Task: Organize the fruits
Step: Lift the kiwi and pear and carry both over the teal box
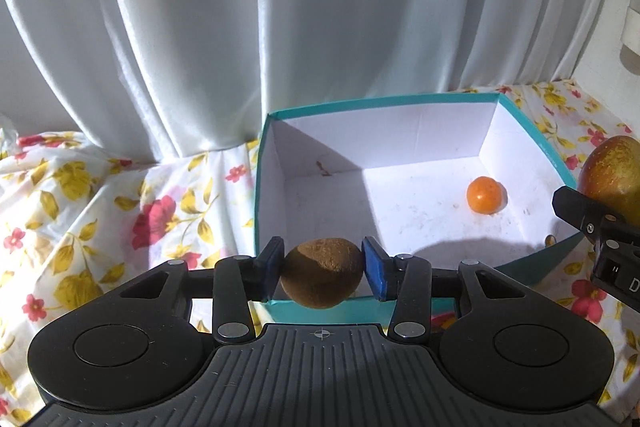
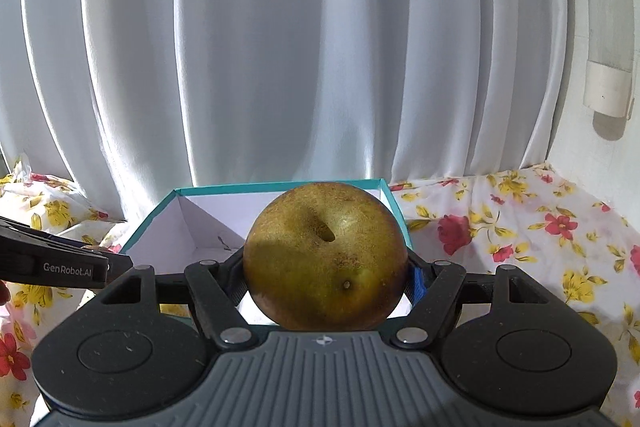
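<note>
My left gripper is shut on a brown kiwi and holds it over the near wall of a teal box with a white inside. A small orange fruit lies on the box floor at the right. My right gripper is shut on a large yellow-brown pear, held above the near edge of the same box. The pear and part of the right gripper show at the right edge of the left wrist view. The left gripper's side shows at the left of the right wrist view.
The box stands on a white cloth with red and yellow flowers. White curtains hang just behind the box. A white wall with a fixture is at the right.
</note>
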`<action>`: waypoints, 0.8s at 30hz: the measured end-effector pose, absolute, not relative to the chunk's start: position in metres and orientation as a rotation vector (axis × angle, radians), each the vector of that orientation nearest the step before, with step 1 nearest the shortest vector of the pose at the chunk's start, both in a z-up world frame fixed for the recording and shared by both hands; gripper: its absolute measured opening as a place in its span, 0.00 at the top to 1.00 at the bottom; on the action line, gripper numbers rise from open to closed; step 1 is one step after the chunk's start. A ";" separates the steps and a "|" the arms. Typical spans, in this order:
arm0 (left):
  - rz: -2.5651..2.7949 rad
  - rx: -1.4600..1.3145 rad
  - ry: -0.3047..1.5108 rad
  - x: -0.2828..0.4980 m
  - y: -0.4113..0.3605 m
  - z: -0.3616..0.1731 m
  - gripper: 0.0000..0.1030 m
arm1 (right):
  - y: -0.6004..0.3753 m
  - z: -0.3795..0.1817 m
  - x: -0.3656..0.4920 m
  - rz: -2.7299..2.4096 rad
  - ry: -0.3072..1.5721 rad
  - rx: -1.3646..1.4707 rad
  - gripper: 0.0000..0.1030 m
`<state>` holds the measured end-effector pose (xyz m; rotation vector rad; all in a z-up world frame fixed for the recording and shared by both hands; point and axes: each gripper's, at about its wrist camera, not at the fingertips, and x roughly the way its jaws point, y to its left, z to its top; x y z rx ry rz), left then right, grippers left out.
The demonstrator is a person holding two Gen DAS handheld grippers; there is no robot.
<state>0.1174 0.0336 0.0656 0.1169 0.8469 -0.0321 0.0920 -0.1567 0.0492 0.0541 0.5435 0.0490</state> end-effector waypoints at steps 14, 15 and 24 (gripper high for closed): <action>-0.018 0.127 0.898 0.137 0.034 0.048 0.55 | -0.158 0.024 0.118 0.025 0.598 0.043 0.30; -0.019 0.128 0.896 0.137 0.034 0.048 0.55 | -0.158 0.023 0.119 0.025 0.601 0.043 0.30; -0.020 0.136 0.885 0.138 0.032 0.047 0.55 | -0.157 0.012 0.127 0.023 0.624 0.037 0.30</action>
